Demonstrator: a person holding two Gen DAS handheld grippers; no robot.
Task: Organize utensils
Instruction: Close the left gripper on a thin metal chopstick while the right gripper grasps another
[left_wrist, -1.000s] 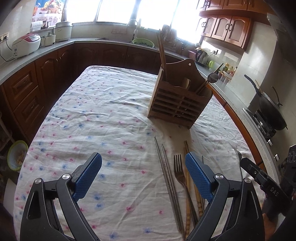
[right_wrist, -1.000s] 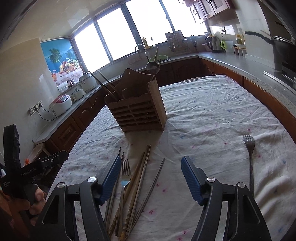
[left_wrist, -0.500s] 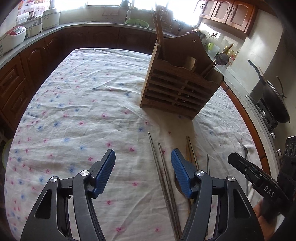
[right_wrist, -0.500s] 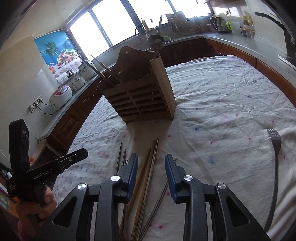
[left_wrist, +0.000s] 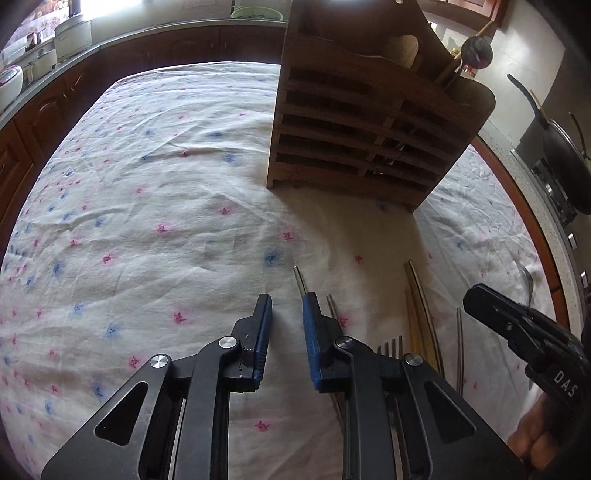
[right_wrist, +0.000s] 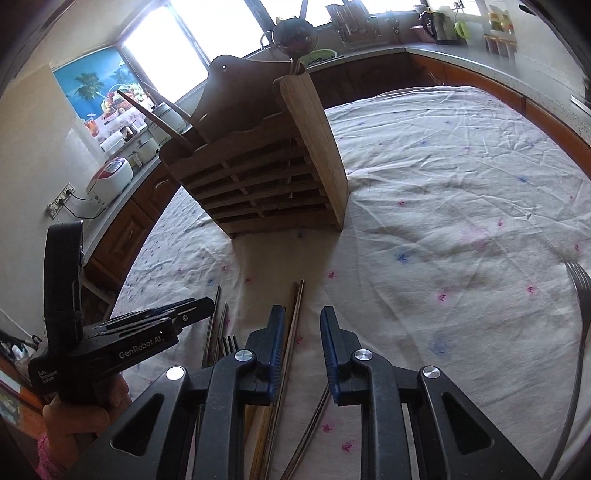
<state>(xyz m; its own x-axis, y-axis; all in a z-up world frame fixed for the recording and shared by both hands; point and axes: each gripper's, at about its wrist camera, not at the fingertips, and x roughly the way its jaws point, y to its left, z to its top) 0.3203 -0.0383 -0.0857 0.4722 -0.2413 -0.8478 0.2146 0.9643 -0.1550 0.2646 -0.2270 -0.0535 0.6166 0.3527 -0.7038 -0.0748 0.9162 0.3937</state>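
Left tongs (left_wrist: 286, 306) low over the flowered cloth of the table (left_wrist: 147, 206), blue pads (left_wrist: 263, 325) parted by a narrow gap with only cloth between them. Right tongs (right_wrist: 302, 321) likewise slightly apart, gripping nothing, poised over the loose utensils.

Left wrist view: a steel chopstick (left_wrist: 300, 282) poking out just beside the right pad, a fork (left_wrist: 389, 345) with tines showing behind the frame, wooden chopsticks (left_wrist: 419, 306) to its right, and the other tongs at the far edge. Wok (left_wrist: 565, 155) on the stove beyond the table, seen only from this side.

Right wrist view: a second fork (right_wrist: 580, 314) lying alone, well apart from the rest, barely caught in the other camera. Window and rice cooker (right_wrist: 110, 177) visible here alone.

Wooden utensil holder (right_wrist: 266, 173) upright on the table beyond the pile, slatted front, chopsticks leaning from one compartment and what looks like a ladle (right_wrist: 293, 35) from another.
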